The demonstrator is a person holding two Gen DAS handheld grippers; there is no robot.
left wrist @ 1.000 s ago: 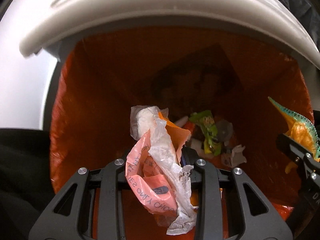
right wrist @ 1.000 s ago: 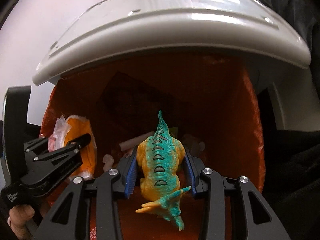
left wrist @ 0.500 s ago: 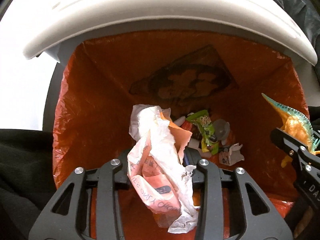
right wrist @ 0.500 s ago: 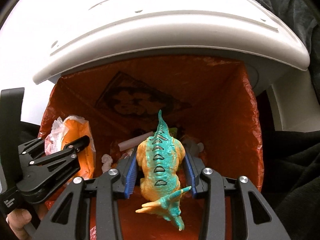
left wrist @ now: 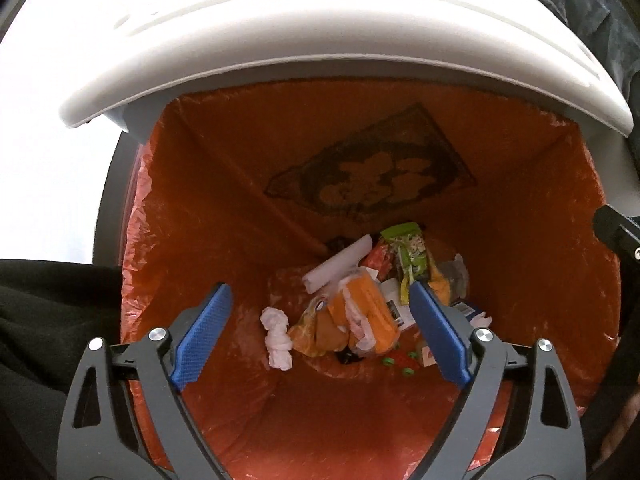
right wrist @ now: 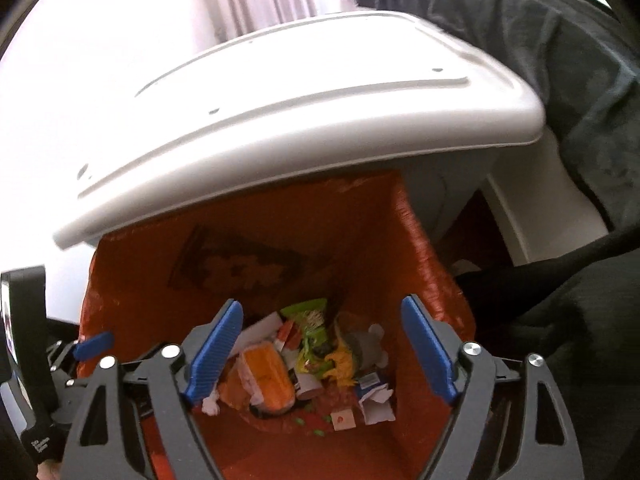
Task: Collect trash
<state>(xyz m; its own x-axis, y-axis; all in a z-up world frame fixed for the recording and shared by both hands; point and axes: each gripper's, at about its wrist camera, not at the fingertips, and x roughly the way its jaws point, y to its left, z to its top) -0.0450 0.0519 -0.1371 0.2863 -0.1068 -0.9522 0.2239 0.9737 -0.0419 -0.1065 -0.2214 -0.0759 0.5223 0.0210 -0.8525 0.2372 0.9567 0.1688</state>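
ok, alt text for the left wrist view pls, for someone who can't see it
The open, empty left gripper points down into a white-lidded bin lined with an orange bag. At the bottom lies a trash pile: an orange wrapper, a crumpled white tissue, a white paper roll and a green packet.

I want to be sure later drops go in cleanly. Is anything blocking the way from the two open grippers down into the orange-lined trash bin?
Nothing visible does. The white hinged lid is raised behind the opening, and both the left gripper and right gripper hang open directly above the orange plastic liner, with trash at the bottom.
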